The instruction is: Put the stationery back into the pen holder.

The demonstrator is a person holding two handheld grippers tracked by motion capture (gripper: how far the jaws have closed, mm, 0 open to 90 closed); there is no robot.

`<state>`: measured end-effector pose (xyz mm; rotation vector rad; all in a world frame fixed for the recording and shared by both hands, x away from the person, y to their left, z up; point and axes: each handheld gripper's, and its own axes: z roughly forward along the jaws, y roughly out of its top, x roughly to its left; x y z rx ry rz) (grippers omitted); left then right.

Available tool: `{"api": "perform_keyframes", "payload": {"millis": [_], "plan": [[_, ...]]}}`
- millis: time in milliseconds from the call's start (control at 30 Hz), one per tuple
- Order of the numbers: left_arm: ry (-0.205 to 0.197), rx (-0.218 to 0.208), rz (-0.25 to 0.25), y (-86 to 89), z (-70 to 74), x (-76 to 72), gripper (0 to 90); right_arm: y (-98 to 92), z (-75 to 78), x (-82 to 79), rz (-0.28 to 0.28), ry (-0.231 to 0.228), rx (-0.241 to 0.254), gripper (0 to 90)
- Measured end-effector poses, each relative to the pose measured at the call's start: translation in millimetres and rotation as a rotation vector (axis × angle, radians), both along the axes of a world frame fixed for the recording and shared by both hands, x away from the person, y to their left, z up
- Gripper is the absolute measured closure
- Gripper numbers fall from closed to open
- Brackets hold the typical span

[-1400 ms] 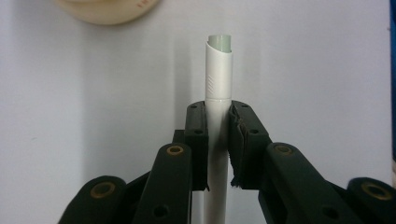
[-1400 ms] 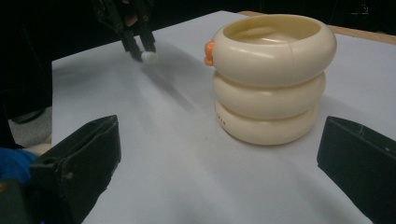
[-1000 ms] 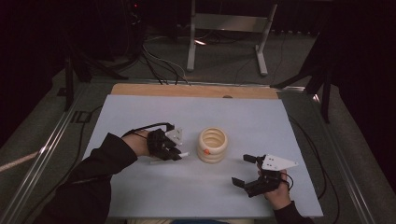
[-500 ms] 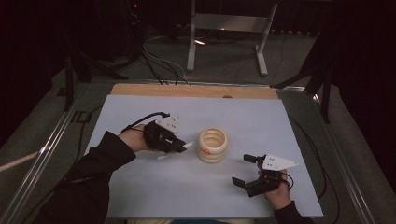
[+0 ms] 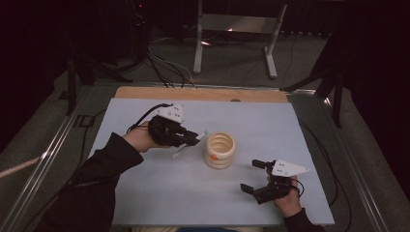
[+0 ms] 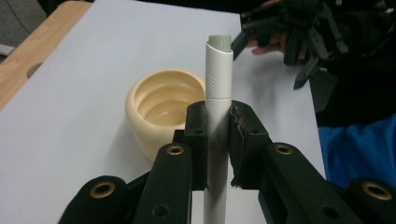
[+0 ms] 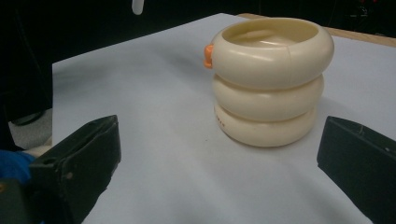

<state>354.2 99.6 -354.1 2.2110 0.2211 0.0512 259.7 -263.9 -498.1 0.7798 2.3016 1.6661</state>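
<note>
High view: left gripper (image 5: 196, 139), jaws pinching a white marker (image 5: 189, 144), has risen off the table (image 5: 145, 193) since a second ago and now hangs beside the cream ringed cup (image 5: 220, 150); insertion looks next. Right gripper (image 5: 254, 176) waits spread, unmoved.

It looked like a lab or recording studio w/ a test rig, not a home. A pale blue-grey sheet (image 5: 159, 193) covered a wooden tabletop (image 5: 193, 93) framed by metal rails (image 5: 53, 154), w/ black cables (image 5: 164, 67) trailing over a grey floor (image 5: 232, 58) past a metal stand (image 5: 237, 29) w/ 2 legs. Surroundings were dark, black tripod-type legs (image 5: 333, 82) stood at the right, and a person's hands held 2 instrumented grippers w/ cables, i.e. a data-capture setup.
</note>
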Motion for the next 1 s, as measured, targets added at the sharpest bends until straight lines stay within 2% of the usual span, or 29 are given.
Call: {"api": "perform_keyframes", "payload": {"millis": [233,433,467,533,667,900,1000], "plan": [[0.011,-0.068,0.026,-5.4,6.3,2.3,79.4,0.1,0.0,0.1,0.001,0.001,0.001,0.0],[0.005,-0.122,0.044,-12.1,10.0,3.6,79.4,0.0,-0.2,0.3,0.001,-0.001,0.002,0.0],[-0.007,-0.130,0.055,-13.2,10.0,3.8,79.4,-0.1,-0.3,0.4,0.002,0.000,0.003,0.0],[0.009,-0.153,0.067,-15.2,9.8,5.9,79.4,0.0,-0.2,0.4,0.001,0.000,0.002,0.0],[-0.008,-0.193,0.095,-19.9,8.4,7.9,79.3,-0.2,-0.1,0.4,0.002,-0.001,0.003,0.0],[-0.001,-0.271,0.129,-26.7,8.1,12.6,79.3,-0.5,-0.2,0.3,0.001,0.001,0.003,0.0],[-0.015,-0.278,0.143,-29.6,8.4,13.2,79.3,-0.6,-0.2,0.3,0.000,0.002,0.003,0.0]]}}
